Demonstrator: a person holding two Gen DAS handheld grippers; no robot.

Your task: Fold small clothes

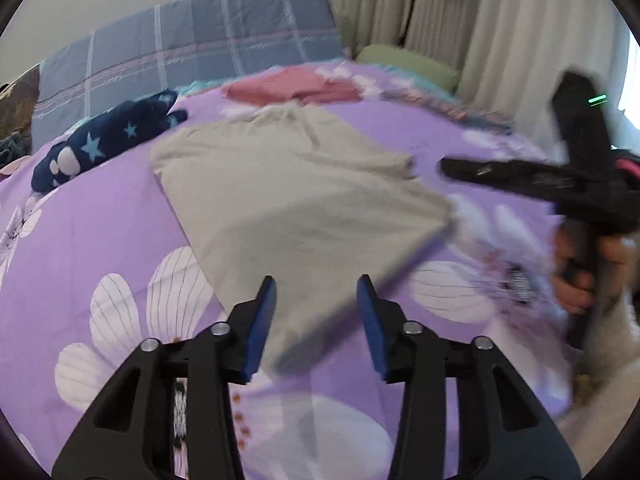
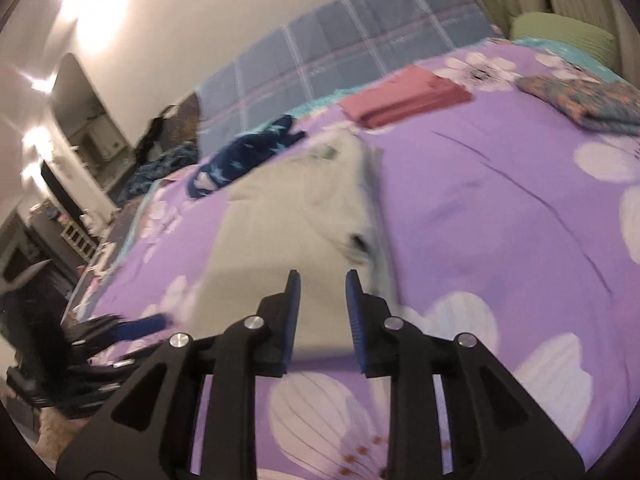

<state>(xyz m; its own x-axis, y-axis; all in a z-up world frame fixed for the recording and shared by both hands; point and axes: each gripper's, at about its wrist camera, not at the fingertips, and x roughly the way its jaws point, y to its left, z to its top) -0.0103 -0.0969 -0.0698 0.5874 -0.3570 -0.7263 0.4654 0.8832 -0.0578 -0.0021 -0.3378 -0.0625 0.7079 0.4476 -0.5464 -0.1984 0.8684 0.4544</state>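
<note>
I held both tools open and empty: the left tool (image 1: 316, 284) and the right tool (image 2: 320, 280) hung just above the near edge of the grey garment (image 1: 296, 200), which lay partly folded on the purple floral bedspread (image 1: 100, 220). Risk: closing low could pinch the bedspread with the cloth, or catch 1 layer only and undo the fold. No containers were visible; the pink folded garment (image 2: 404, 96) lay on the bedspread.
</note>
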